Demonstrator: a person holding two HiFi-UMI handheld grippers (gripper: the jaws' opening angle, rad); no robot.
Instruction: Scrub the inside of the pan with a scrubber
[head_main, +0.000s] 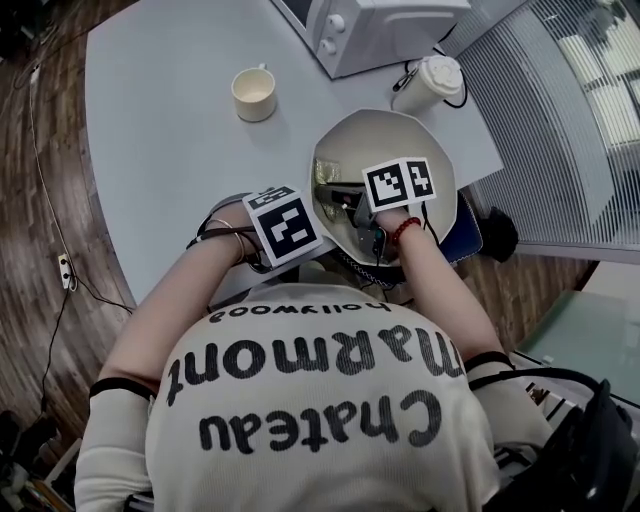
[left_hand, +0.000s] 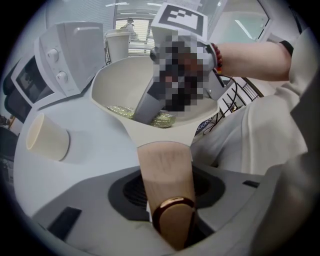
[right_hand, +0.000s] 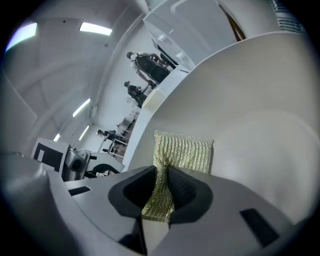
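A cream-white pan (head_main: 400, 140) sits at the near edge of the grey table, its wooden handle (left_hand: 164, 172) pointing toward me. My left gripper (left_hand: 169, 202) is shut on that handle; in the head view the left gripper (head_main: 285, 226) is just left of the pan. My right gripper (head_main: 352, 203) reaches into the pan from its near side. In the right gripper view the right gripper (right_hand: 161, 192) is shut on a gold-green mesh scrubber (right_hand: 183, 150), which lies flat against the pan's inner wall (right_hand: 250, 100). The scrubber (left_hand: 163, 119) shows at the pan's bottom.
A cream cup (head_main: 254, 93) stands on the table (head_main: 160, 130) to the pan's left. A white microwave (head_main: 380, 30) and a white lidded kettle (head_main: 432, 82) with a black cord stand behind the pan. The table's right edge runs close past the pan.
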